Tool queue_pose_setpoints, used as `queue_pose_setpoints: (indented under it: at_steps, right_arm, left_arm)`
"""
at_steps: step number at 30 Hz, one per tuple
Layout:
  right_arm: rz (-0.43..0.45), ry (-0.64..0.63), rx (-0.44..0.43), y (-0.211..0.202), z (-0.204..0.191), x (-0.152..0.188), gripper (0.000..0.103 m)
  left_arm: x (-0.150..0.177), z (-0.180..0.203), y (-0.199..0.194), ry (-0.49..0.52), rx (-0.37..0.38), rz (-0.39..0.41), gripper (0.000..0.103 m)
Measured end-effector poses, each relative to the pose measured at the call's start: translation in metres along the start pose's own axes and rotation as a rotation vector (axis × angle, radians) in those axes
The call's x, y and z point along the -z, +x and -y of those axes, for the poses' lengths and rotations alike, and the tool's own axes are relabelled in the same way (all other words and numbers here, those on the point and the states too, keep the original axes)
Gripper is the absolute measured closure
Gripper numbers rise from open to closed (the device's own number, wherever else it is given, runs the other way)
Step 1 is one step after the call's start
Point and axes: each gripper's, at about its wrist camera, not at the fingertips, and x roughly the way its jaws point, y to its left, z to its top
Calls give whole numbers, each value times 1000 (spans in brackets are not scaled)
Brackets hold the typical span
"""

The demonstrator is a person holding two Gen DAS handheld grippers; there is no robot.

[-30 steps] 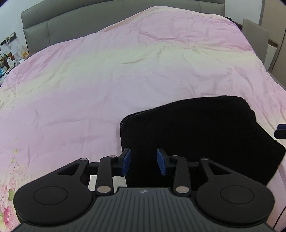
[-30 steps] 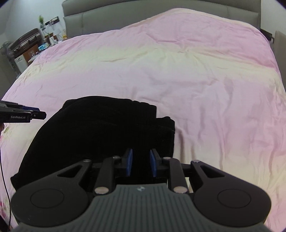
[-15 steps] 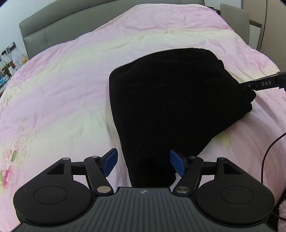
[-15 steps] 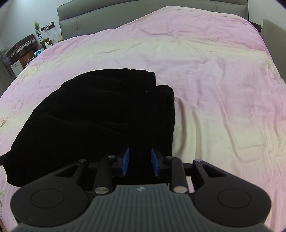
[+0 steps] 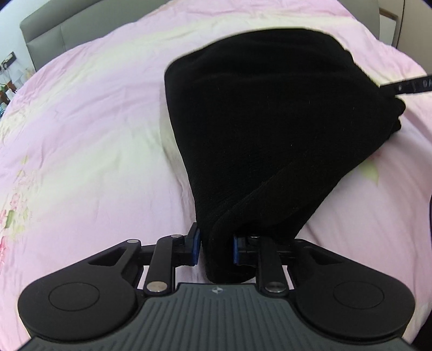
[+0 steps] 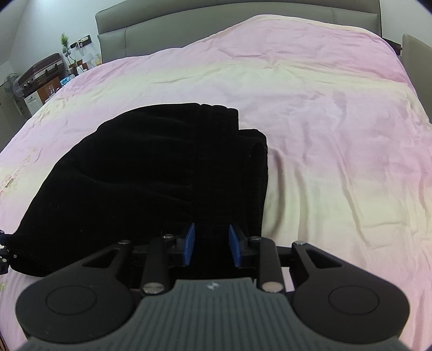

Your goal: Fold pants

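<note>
The black pants (image 5: 270, 121) lie folded in a thick bundle on the pink bedspread (image 5: 81, 135). My left gripper (image 5: 216, 249) is shut on the near corner of the pants, with folded layers pinched between its blue pads. In the right wrist view the pants (image 6: 148, 167) fill the left middle, and my right gripper (image 6: 211, 247) is shut on their near edge. The tip of the right gripper (image 5: 405, 86) shows at the far right corner of the pants in the left wrist view.
The bedspread (image 6: 324, 121) stretches wide to the right and far side. A grey headboard (image 6: 216, 24) runs along the back. A nightstand with clutter and a plant (image 6: 48, 75) stands at the far left. A cable (image 5: 429, 216) hangs at the right edge.
My left gripper opened, then closed on the near corner of the pants. Both grippers have drawn back, so the pants stretch further ahead of them.
</note>
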Motion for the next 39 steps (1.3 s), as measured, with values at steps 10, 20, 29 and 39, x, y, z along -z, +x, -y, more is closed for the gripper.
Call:
queue_pose_setpoints:
  at_steps: [10,20,29,39]
  right_arm:
    - [-11,-16,-13,7,7,1,79]
    - [-60,-69,11,2,-1,-14,71]
    - [-129,-9,-9,-6,17,-37,22]
    - [-254,437,-167,58,86,-41,8]
  left_arm:
    - [9,-12,7,-85,46,-49,78]
    - [-6,-6,-33,2,27,-71,68]
    - [-50,-37,-67,-73,100,77,27]
    - [-74,-113,51,-593,344,-7,24]
